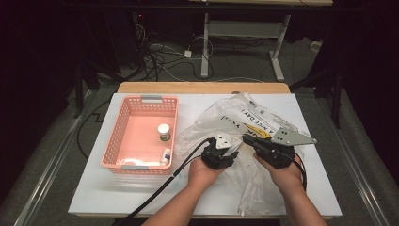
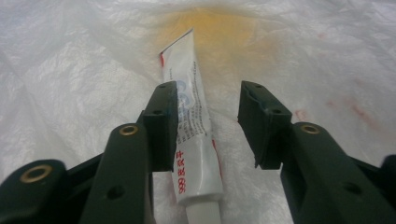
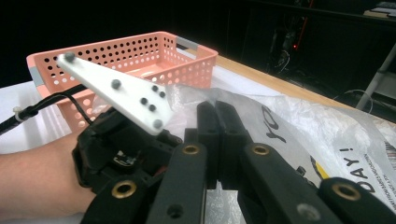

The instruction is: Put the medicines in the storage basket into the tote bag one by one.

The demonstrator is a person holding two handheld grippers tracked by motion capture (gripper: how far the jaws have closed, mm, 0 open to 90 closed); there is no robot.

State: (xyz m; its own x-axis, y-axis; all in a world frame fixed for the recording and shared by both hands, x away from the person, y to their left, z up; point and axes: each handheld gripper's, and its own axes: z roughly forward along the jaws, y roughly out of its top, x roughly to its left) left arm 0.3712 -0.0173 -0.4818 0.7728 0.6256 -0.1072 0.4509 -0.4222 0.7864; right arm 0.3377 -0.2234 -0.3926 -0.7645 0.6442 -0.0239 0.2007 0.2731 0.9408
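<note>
Nearest the person, both forearms come up from the bottom edge of the high view and meet over a crumpled clear plastic bag (image 1: 244,136) that lies spread across the right half of the white surface (image 1: 94,193).

The left gripper (image 1: 221,149) points down into the bag. In the left gripper view its jaws stand apart over a white tube (image 2: 192,135) with red and blue print, which lies on the pale plastic. The tube runs between the jaws, its cap end toward the camera and its flat crimped end farther off; it sits close against the left jaw's pad, while the right pad stands clear of it — so the gripper is open, with nothing pinched.

The right gripper (image 1: 251,140) sits just beside the left one, and the grey three-cornered plate (image 1: 291,137) on top of it juts to the right. In the right gripper view its two jaws are pressed together, and a fold of the plastic bag (image 3: 289,121) rises right at their tips — the gripper is clamped on the bag. The left gripper's white plate (image 3: 116,91) and body show just to the left in that view.

Farther left on the surface stands a pink perforated basket (image 1: 117,136). Inside it a small white-capped bottle (image 1: 163,132) stands upright, and another small item (image 1: 165,155) lies near the front right corner.

Beyond the surface's wooden far edge, cables and table legs stand on a dark floor.
</note>
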